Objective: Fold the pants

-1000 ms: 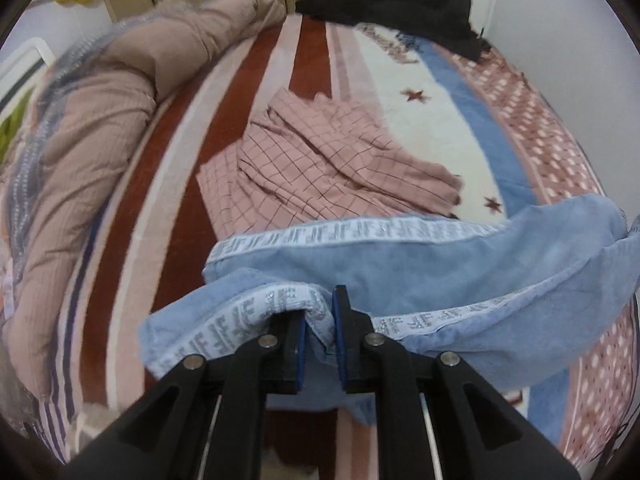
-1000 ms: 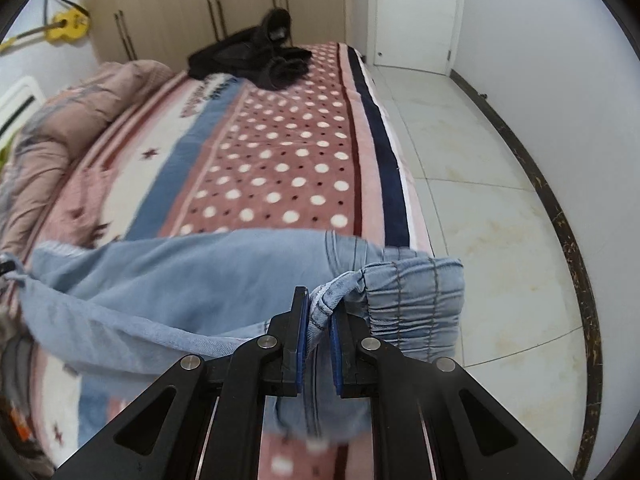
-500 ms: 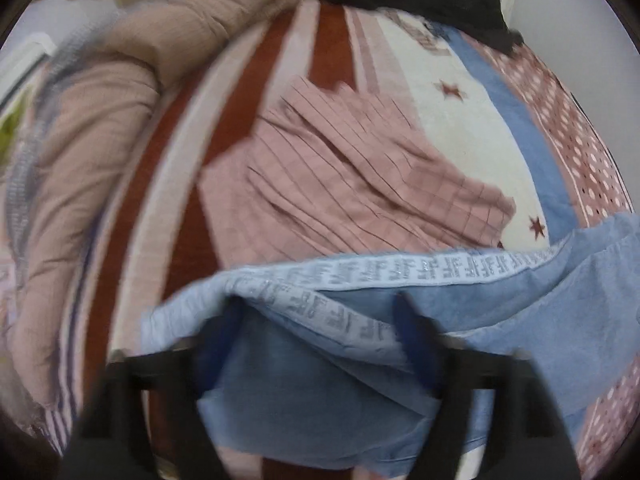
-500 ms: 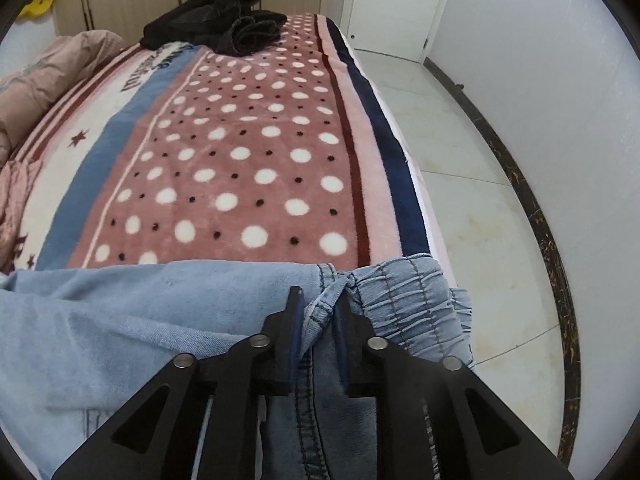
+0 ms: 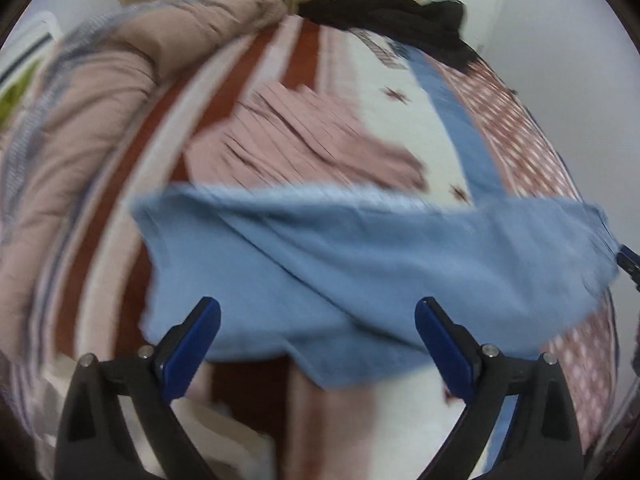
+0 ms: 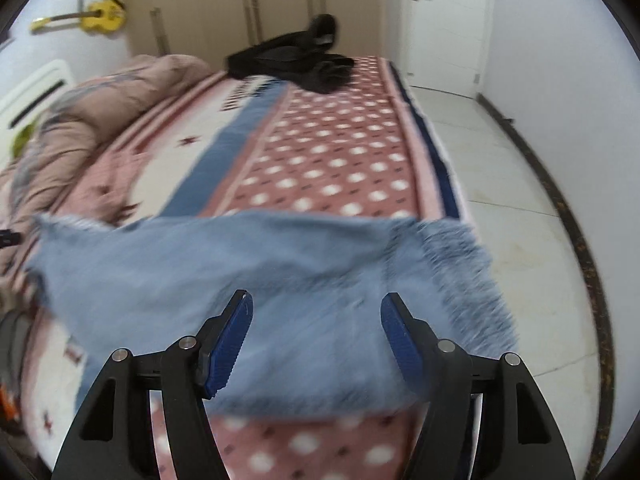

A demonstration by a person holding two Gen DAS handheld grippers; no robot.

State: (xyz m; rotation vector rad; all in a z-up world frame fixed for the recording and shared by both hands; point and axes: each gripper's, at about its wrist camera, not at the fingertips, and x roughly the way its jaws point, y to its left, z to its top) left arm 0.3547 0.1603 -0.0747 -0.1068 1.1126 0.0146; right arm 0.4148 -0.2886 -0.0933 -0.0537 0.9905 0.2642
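The light blue denim pants (image 5: 360, 264) lie folded across the near part of the bed, blurred by motion; they also show in the right wrist view (image 6: 256, 280), with the gathered waistband (image 6: 460, 280) at the right near the bed's edge. My left gripper (image 5: 318, 320) is open and empty, just in front of the pants' near edge. My right gripper (image 6: 316, 320) is open and empty, its fingers over the pants' near edge.
A pink checked garment (image 5: 312, 144) lies on the patterned blanket (image 6: 332, 152) beyond the pants. A bunched pink duvet (image 5: 88, 112) fills the left. Black clothes (image 6: 296, 60) lie at the far end. Tiled floor (image 6: 516, 184) runs along the bed's right side.
Both grippers have opened and let go of the pants, the left first, the right after. The pants have dropped onto the bed and both grippers have drawn back.
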